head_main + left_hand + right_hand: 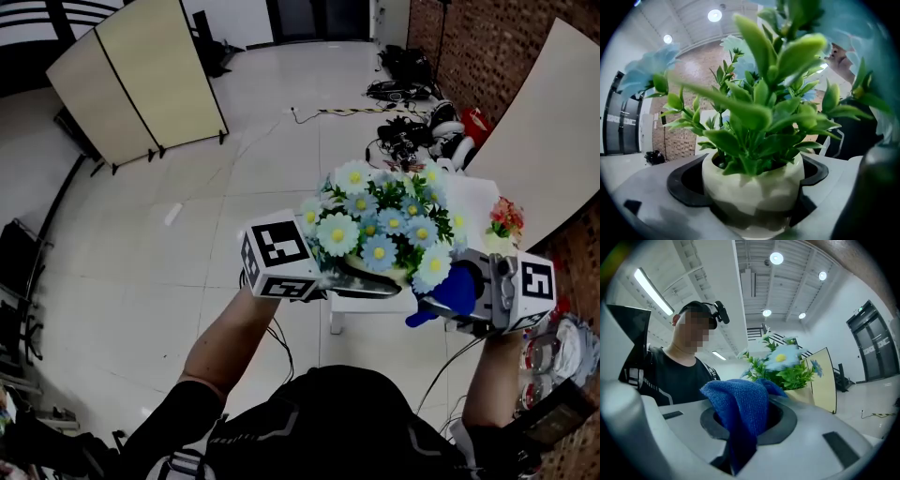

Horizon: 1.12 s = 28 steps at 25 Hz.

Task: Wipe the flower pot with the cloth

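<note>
My left gripper (352, 279) is shut on a white flower pot (752, 194), held up in the air in front of me. The pot (394, 274) carries green leaves and blue and white artificial flowers (384, 225). In the left gripper view the pot sits squeezed between the two dark pads (684, 183). My right gripper (448, 298) is shut on a blue cloth (452, 292), which bunches out of the jaws and rests against the right side of the pot. In the right gripper view the cloth (740, 411) hangs over the jaws, with the flowers (785, 362) just beyond.
Below the pot stands a small white table (473, 202) with a red flower arrangement (506, 217) on it. Cables and gear (412, 131) lie on the floor behind. A folding beige screen (141, 75) stands at the far left, and a brick wall (487, 47) runs on the right.
</note>
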Motion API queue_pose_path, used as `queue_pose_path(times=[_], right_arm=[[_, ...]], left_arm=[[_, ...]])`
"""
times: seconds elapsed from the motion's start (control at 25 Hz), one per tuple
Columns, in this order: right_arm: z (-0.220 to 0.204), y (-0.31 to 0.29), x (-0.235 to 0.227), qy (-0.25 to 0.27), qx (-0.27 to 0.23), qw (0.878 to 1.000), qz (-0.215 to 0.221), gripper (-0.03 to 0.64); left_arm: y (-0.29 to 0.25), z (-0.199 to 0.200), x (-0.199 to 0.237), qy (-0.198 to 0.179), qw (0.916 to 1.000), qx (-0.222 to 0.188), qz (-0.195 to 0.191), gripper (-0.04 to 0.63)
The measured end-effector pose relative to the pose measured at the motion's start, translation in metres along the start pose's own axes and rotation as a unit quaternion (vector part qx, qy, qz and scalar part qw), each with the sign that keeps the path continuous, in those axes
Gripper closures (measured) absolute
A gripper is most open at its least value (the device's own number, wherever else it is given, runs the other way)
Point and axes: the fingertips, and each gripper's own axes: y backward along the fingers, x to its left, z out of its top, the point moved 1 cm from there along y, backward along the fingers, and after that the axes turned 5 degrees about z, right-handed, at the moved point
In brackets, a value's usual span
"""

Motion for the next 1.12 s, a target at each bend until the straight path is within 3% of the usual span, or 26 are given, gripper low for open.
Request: queue_pose_path(times=[0.2, 0.36, 0.68, 0.92, 1.12], right_arm=[[0.017, 0.046, -0.039, -0.008, -0.044, 0.998, -0.054, 0.54], [0.015, 0.051, -0.083, -0.033, -0.039, 0.995, -0.09, 0.54], [0.022, 0.015, -0.102, -0.053, -0.029, 0.998, -0.011, 0.54], [0.013, 0.03, -0.073, -0.033, -0.012, 0.999, -0.008, 0.54], [0.001, 0.024, -0.045, -0.014, 0.017, 0.998, -0.066, 0.54]], left_arm=[[0.002, 0.004, -0.004, -0.004, 0.9999, 0.002, -0.009, 0.038], [0.004, 0.009, -0.01, -0.003, 0.9997, 0.002, -0.024, 0.038], [0.011, 0.019, -0.02, -0.005, 0.9986, 0.001, -0.053, 0.038], [0.005, 0.01, -0.011, 0.008, 0.9998, -0.004, -0.019, 0.038], [0.001, -0.003, 0.001, 0.015, 0.9995, 0.002, 0.028, 0.038]])
